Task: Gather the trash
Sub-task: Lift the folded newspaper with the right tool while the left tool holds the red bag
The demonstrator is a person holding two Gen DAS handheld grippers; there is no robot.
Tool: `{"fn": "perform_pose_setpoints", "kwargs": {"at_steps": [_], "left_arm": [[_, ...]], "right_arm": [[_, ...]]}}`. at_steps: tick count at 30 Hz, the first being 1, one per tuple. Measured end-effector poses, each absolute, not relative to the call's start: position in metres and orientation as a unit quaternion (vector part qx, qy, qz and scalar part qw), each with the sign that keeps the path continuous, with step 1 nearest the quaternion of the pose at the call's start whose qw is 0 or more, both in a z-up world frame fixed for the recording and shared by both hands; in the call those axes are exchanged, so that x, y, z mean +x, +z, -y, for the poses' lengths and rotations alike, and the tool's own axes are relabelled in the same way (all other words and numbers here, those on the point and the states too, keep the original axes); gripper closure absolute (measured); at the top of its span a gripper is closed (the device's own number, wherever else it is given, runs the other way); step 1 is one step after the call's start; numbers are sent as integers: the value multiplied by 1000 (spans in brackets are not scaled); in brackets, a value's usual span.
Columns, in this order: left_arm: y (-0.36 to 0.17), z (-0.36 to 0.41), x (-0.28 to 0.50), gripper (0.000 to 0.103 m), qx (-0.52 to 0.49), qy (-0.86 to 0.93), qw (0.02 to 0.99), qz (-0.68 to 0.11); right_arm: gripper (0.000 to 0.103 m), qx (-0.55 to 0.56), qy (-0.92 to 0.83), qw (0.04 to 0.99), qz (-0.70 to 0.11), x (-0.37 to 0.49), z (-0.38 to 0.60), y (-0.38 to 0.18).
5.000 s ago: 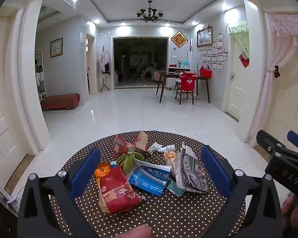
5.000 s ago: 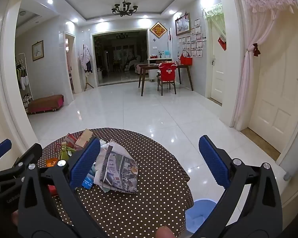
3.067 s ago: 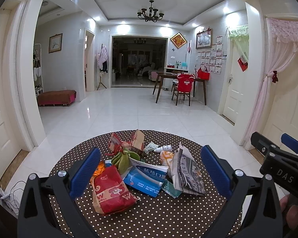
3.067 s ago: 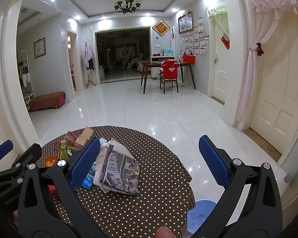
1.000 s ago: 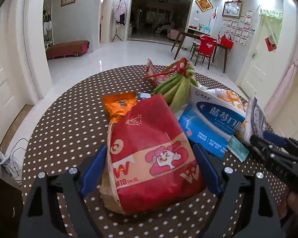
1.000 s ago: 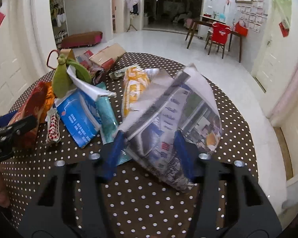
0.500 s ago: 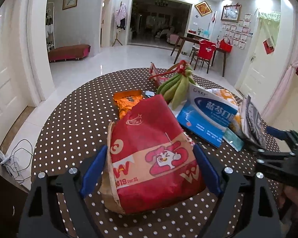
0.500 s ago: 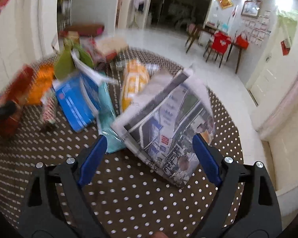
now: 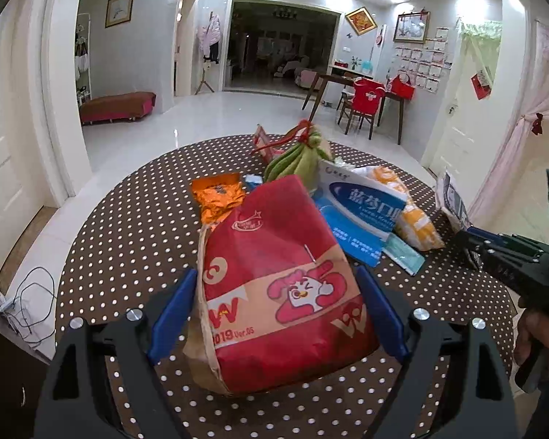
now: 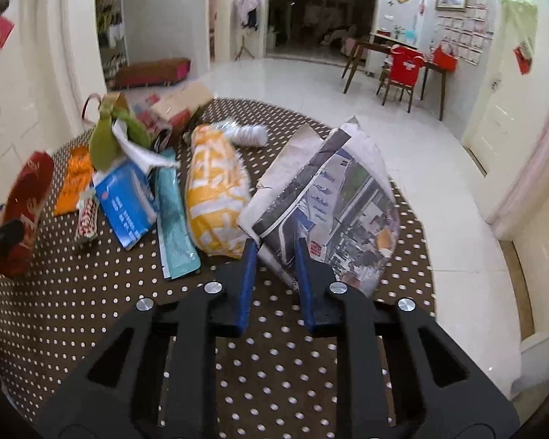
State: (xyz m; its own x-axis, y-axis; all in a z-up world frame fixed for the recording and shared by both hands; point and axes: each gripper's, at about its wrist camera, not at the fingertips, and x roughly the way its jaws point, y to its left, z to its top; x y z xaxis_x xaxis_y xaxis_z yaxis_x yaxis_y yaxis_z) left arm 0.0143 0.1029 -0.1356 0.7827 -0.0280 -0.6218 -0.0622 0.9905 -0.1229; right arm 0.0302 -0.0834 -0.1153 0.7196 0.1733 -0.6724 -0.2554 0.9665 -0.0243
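Observation:
A red paper food bag (image 9: 278,274) lies on the polka-dot round table (image 9: 128,226). My left gripper (image 9: 274,292) has its blue fingers pressed on both sides of the bag. A folded newspaper (image 10: 333,201) is pinched at its near edge by my right gripper (image 10: 274,252), whose fingers are closed on it and lift it off the table. The right gripper also shows at the right of the left wrist view (image 9: 501,256). The red bag shows at the far left of the right wrist view (image 10: 25,201).
More trash lies on the table: an orange wrapper (image 9: 217,197), a blue-and-white box (image 10: 128,205), a teal packet (image 10: 174,223), a yellow-and-white bag (image 10: 216,190), a green cloth bundle (image 9: 300,157), a cardboard box (image 10: 181,106). White tiled floor surrounds the table.
My right gripper has closed on the newspaper's near edge and raised it. My left gripper has stayed around the red bag and lifted slightly with it.

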Motion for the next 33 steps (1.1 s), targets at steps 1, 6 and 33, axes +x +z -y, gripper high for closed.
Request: {"fn": "perform_pose_setpoints", "kwargs": {"at_steps": [1,6,33], "left_arm": [[-135,-101,14,18,-67,7,942,-328],[-134,-93,15,18,-65,-2,943,-326],[-100,-76,30,18,-52,-23,935,-349]], "right_arm": [[83,-51,117,927,-354,27,87,-113],[79,-51,141,919,-365,16,95,-116],[45,58,60,885,-458,126,113,-124]]}}
